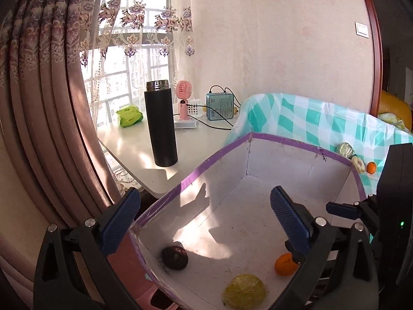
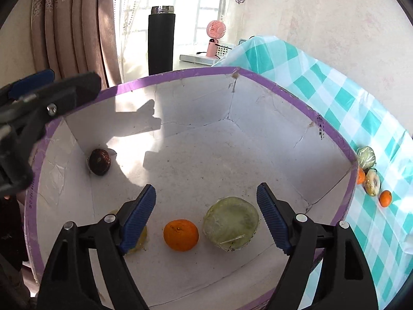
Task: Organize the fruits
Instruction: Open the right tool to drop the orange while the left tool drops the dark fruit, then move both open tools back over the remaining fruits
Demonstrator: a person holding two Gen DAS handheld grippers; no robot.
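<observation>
A white cardboard box with a purple rim (image 1: 219,152) (image 2: 196,71) holds a dark round fruit (image 1: 175,257) (image 2: 100,162), an orange (image 1: 285,264) (image 2: 181,235), a wrapped pale green fruit (image 2: 231,223) and a yellow-green wrapped fruit (image 1: 244,292) (image 2: 139,240). My left gripper (image 1: 204,222) is open and empty over the box's left rim. My right gripper (image 2: 206,217) is open and empty above the orange and the green fruit. More fruits lie on the checked cloth right of the box: a wrapped green one (image 2: 366,157), a pale one (image 2: 372,186) and small oranges (image 2: 385,198) (image 1: 371,168).
A black flask (image 1: 161,124) (image 2: 161,41), a pink fan (image 1: 183,98), a blue device with cables (image 1: 220,106) and a green packet (image 1: 129,116) stand on the white table behind the box. Curtains hang at the left. The teal checked cloth (image 2: 361,118) runs right.
</observation>
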